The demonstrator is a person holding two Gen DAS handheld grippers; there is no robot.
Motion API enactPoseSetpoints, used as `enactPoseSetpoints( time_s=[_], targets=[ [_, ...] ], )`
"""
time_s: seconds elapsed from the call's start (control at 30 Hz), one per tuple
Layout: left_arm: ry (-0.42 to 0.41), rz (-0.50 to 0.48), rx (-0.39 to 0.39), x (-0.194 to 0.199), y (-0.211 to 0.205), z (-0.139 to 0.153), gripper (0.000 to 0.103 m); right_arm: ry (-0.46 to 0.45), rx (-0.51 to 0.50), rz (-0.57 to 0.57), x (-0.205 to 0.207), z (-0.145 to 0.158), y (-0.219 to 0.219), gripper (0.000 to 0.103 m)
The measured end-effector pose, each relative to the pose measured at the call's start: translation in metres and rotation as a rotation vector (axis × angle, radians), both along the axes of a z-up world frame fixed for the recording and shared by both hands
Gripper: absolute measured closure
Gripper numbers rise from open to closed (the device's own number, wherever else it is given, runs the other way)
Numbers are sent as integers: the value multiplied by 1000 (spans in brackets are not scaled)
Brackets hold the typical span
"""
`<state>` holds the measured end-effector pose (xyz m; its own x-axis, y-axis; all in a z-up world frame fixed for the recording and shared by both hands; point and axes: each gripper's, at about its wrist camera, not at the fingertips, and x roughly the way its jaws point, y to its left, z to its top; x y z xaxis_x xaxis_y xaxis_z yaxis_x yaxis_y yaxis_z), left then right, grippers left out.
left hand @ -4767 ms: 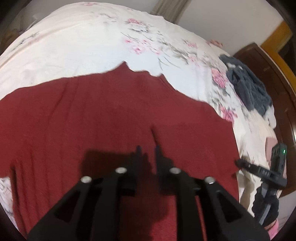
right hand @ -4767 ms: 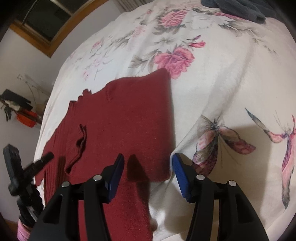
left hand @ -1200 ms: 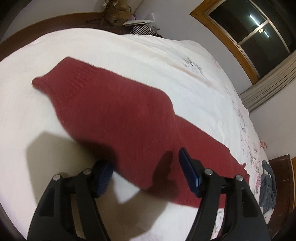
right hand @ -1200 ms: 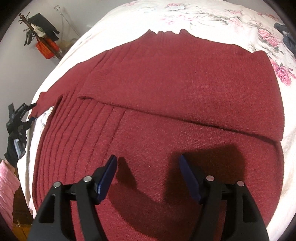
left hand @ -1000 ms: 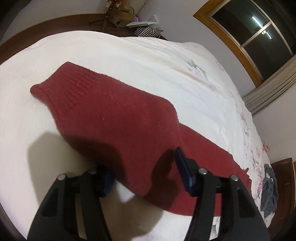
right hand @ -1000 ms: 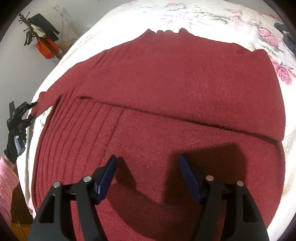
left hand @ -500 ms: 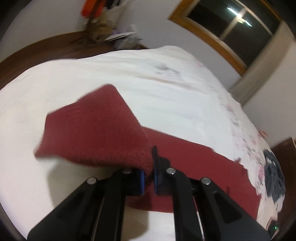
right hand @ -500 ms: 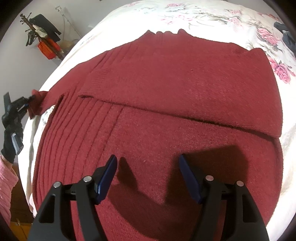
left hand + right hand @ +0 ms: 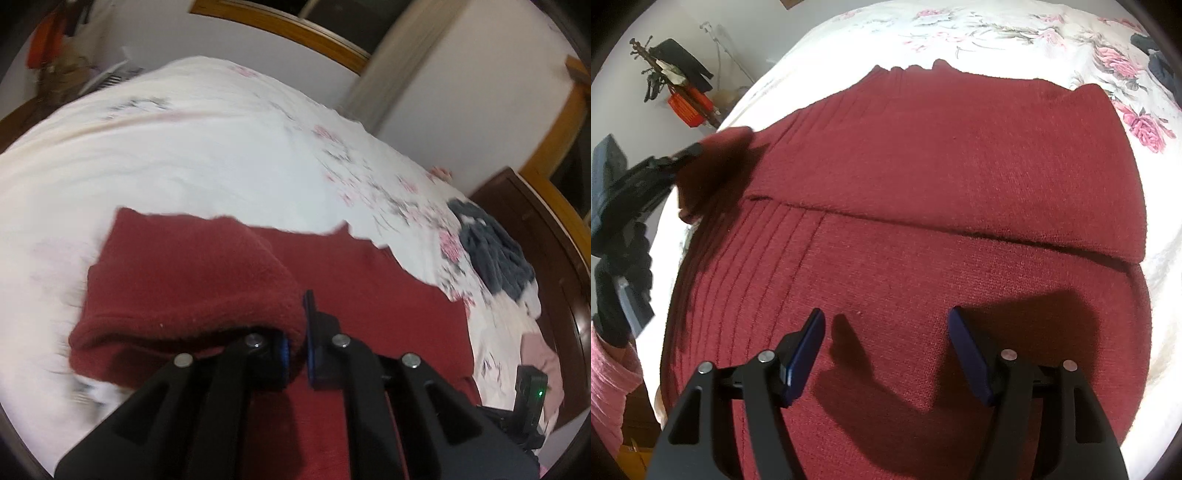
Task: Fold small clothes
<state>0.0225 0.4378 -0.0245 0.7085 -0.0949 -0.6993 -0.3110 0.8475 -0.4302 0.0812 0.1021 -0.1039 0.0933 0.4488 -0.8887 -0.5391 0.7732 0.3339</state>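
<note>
Left claw (image 9: 295, 343): seen closed on a fold of the red sweater (image 9: 369, 295); the sleeve end (image 9: 184, 280) is pinched between the blue pads and held lifted above the sweater's body. In the right wrist view this claw (image 9: 670, 160) is seen at the far left, with the dark red sleeve end (image 9: 716, 166) clamped at its tip.
Right claw (image 9: 886, 350): held wide apart, nothing between the blue pads (image 9: 807, 354); it is poised just above the near part of the sweater, and its shadow is cast on the knit.
Red sweater (image 9: 923, 221): spread flat on the bed, with the collar at the far side; one layer is folded across the upper body, its straight edge running from left to right; ribbed lines are seen on the left part.
Bed (image 9: 184, 147): covered by a white sheet printed with pink flowers.
Dark grey garment (image 9: 491, 251): left crumpled on the sheet at the far right, well apart from the sweater.
Person: a pink sleeve (image 9: 609, 376) and a black-gloved hand (image 9: 620, 280) are seen at the left edge.
</note>
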Motion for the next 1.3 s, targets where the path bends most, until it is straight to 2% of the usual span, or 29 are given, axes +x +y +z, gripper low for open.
enactPoseSetpoints(
  time_s=[0.2, 0.3, 0.47, 0.63, 0.7, 0.8, 0.87, 0.97, 1.07, 1.13, 1.3],
  targets=[
    [118, 2, -29, 11, -1, -45, 97, 2, 0, 4, 0, -2, 0, 33],
    [154, -12, -46, 5, 2, -58, 92, 6, -4, 2, 0, -3, 0, 33],
    [163, -82, -86, -20, 3, -62, 88, 11, -26, -3, 3, -2, 6, 32],
    [122, -116, -99, -67, 10, -39, 82, 39, 7, -6, 8, 8, 19, 32],
    [92, -89, -73, -84, 23, -25, 81, 53, 36, 0, 9, 16, 32, 32],
    [76, -12, 11, -87, 50, -9, 76, 54, 49, 18, 11, 24, 61, 32],
    [84, 37, 6, -79, 69, -8, 76, 65, 61, 32, 11, 28, 82, 32],
    [207, 76, 89, -58, 79, -25, 75, 89, 79, 46, 16, 34, 114, 32],
    [266, 45, 117, -49, 77, -44, 74, 137, 116, 45, 26, 35, 148, 32],
    [262, 26, 135, -49, 76, -47, 73, 166, 128, 47, 32, 33, 174, 32],
    [208, 33, 74, -66, 88, -38, 73, 220, 107, 58, 37, 10, 223, 33]
  ],
)
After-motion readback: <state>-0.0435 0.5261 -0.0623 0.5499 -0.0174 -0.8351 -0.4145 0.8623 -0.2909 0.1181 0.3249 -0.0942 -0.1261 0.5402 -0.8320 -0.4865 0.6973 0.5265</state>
